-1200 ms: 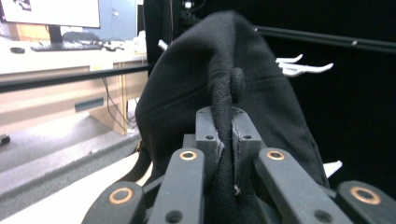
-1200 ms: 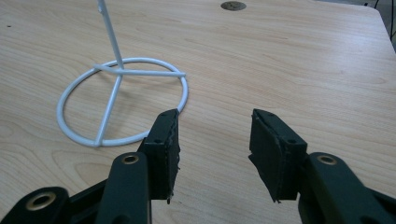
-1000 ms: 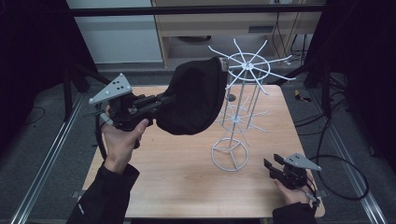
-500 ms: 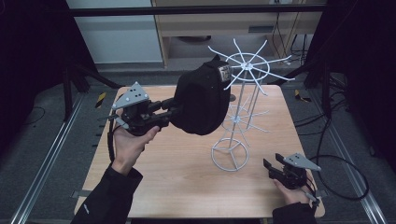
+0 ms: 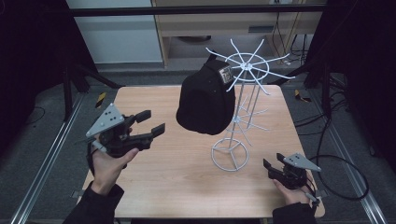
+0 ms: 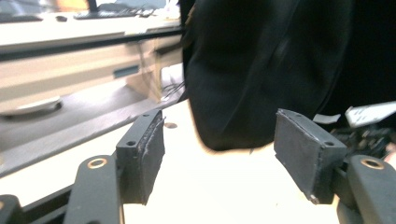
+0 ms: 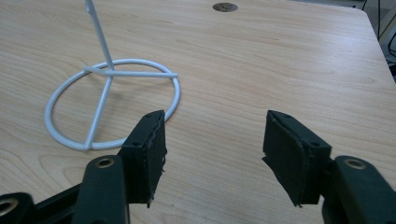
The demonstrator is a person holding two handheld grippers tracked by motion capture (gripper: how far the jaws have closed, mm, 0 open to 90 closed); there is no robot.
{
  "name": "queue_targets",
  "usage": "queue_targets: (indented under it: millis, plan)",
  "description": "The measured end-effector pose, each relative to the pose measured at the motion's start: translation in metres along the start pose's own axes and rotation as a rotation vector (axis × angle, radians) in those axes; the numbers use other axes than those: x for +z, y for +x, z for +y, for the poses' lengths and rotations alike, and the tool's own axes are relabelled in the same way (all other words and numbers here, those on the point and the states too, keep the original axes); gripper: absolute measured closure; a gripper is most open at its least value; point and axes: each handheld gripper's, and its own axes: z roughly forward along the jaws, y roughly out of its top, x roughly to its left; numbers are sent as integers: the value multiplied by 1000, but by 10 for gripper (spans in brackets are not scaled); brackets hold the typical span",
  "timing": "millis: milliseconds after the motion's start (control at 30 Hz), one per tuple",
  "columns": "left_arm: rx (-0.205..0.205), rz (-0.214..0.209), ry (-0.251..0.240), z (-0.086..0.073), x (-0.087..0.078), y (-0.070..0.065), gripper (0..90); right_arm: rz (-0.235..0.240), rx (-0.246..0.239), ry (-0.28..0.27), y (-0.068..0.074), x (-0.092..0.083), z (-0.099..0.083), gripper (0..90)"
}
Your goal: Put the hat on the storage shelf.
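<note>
A black cap [image 5: 205,100] hangs from an arm of the white wire rack [image 5: 240,88], whose ring base [image 5: 229,155] rests on the wooden table [image 5: 163,186]. My left gripper [image 5: 152,121] is left of the cap, clear of it, open and empty; its jaws have just been opening. In the left gripper view the cap [image 6: 261,70] hangs beyond my left gripper [image 6: 229,144]. My right gripper [image 5: 272,166] rests near the table's front right corner, open and empty, its jaws having just widened. The right gripper view shows the ring base [image 7: 112,105] ahead of my right gripper [image 7: 215,154].
A light cabinet [image 5: 116,32] and a wooden shelf unit [image 5: 224,18] stand behind the table. Cables [image 5: 336,154] trail on the floor at the right. Metal frame rails [image 5: 42,163] run along the table's left side. A small round hole [image 7: 225,7] marks the tabletop.
My left gripper let go of the cap, opened, and dropped back down and to the left. The cap now hangs from the rack. The right gripper stayed in place, jaws slightly wider.
</note>
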Motion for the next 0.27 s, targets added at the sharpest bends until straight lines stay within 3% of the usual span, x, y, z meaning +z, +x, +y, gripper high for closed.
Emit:
queue_targets:
  millis: [67,100,133,167,200,233,267]
  plan:
    - [-29,52,52,-33,-5,12,310,-4,8,2,0,0,0,360]
    - [-29,52,52,-33,-5,12,309,-4,8,2,0,0,0,360]
    - [-69,76,97,-57,-6,23,308,-9,3,4,-1,1,-1,345]
    - [-69,76,97,-57,-6,23,306,-9,3,4,-1,1,-1,345]
    - [-95,131,145,-82,-5,35,305,-10,5,4,0,1,-1,337]
    - [-95,131,145,-82,-5,35,305,-10,5,4,0,1,-1,337]
    - [-120,150,168,-94,-4,41,305,-15,8,6,0,2,-1,322]
